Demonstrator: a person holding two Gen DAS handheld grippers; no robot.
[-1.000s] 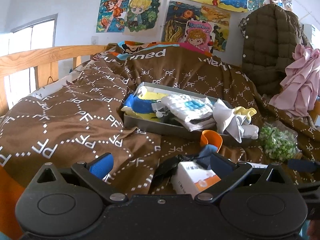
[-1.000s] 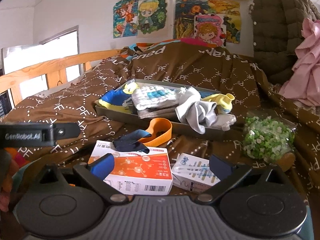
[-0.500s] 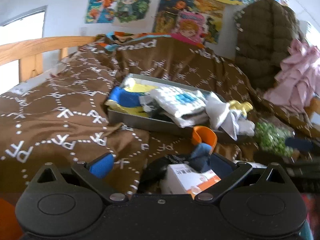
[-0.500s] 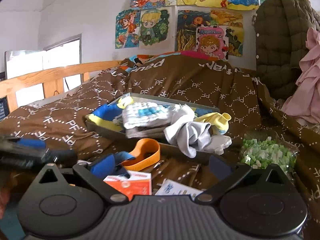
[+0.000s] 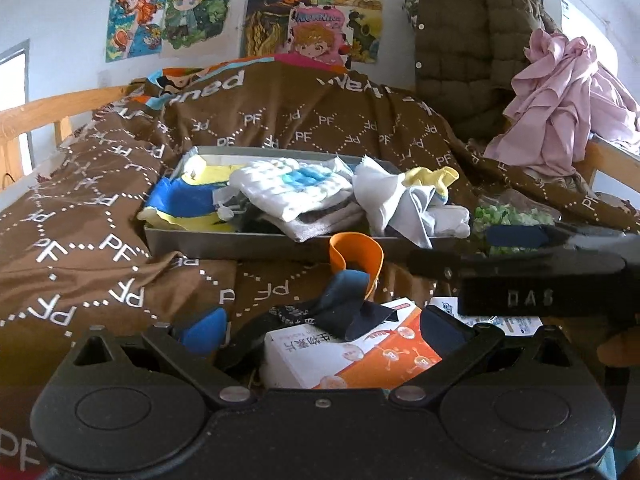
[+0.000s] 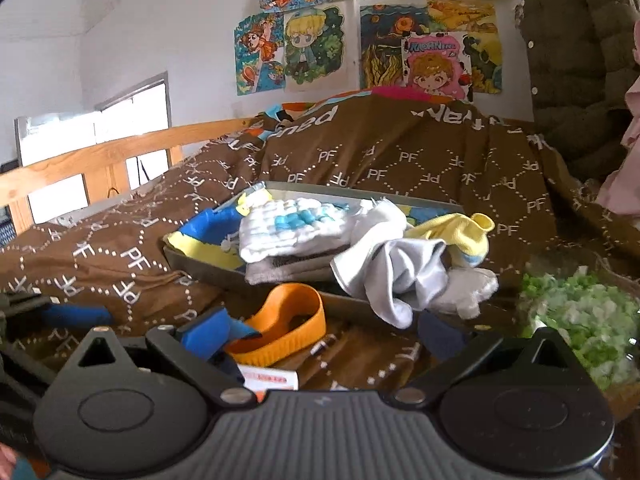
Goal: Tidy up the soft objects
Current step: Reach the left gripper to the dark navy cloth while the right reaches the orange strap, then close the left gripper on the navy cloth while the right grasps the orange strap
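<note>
A grey tray (image 5: pixel 224 236) on the brown bedspread holds a blue-and-yellow cloth (image 5: pixel 180 200), a white-and-blue quilted cloth (image 5: pixel 288 184), a pale grey cloth (image 5: pixel 396 200) and a yellow sock (image 5: pixel 432 178). Some of them spill over its front rim. My left gripper (image 5: pixel 322 330) is open low over a dark blue cloth strap (image 5: pixel 344 300) that lies on a white-and-orange box (image 5: pixel 360 360). My right gripper (image 6: pixel 324 334) is open too, just short of the tray (image 6: pixel 192 264), with an orange band (image 6: pixel 280 328) between its fingers and the grey cloth (image 6: pixel 396 276) hanging ahead.
A clear bag of green pieces (image 6: pixel 580 316) sits right of the tray. A second small box (image 5: pixel 508 324) lies under the right gripper's body. A wooden bed rail (image 6: pixel 100 160) runs along the left. An olive jacket (image 5: pixel 472 40) and pink cloth (image 5: pixel 560 92) hang at the right.
My right gripper has moved forward toward the tray, so the boxes dropped out of its view. My left gripper shifted right, over the strap and box. Both stayed open.
</note>
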